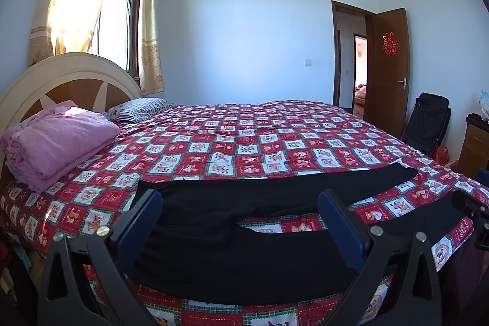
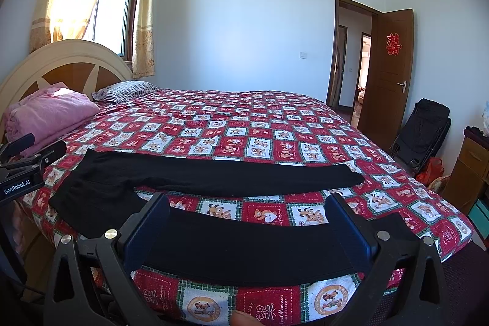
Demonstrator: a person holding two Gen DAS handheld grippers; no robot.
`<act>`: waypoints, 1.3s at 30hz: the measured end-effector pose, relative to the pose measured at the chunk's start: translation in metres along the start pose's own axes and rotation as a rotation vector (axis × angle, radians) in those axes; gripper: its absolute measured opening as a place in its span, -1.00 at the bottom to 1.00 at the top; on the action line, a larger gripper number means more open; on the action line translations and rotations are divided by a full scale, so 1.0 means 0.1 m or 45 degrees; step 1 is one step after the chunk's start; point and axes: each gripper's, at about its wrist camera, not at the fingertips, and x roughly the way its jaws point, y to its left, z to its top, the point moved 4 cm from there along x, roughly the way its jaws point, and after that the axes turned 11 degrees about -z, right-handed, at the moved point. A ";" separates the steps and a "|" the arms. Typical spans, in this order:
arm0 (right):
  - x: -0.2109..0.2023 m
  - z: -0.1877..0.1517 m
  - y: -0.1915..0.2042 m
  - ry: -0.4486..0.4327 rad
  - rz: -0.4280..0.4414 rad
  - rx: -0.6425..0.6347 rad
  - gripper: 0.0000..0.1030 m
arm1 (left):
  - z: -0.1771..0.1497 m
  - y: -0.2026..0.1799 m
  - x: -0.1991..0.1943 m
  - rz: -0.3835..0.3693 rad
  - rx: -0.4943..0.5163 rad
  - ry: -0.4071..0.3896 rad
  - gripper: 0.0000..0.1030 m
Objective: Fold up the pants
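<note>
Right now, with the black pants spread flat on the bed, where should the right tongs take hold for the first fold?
Probably the cuff of the near leg, coming from the bed's near edge. The black pants lie flat, legs apart, and the open right tongs already straddle that leg.

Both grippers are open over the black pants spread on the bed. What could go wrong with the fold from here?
The pants lie with legs splayed apart, so a fold may come out misaligned. The near leg sits close to the edge of the bed and could slide off. The open left gripper and right gripper might also pinch the checked quilt with the fabric.
</note>
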 end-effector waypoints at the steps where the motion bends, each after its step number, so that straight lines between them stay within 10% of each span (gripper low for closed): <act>1: 0.00 0.00 0.00 0.001 0.000 0.001 0.98 | 0.00 0.00 0.00 0.000 0.000 -0.001 1.00; 32: 0.09 -0.08 0.05 0.029 -0.007 -0.022 0.98 | -0.10 -0.02 0.13 -0.013 -0.006 0.052 1.00; 39: 0.38 -0.23 0.09 0.080 0.002 -0.062 0.98 | -0.22 0.49 0.68 0.064 0.010 0.152 1.00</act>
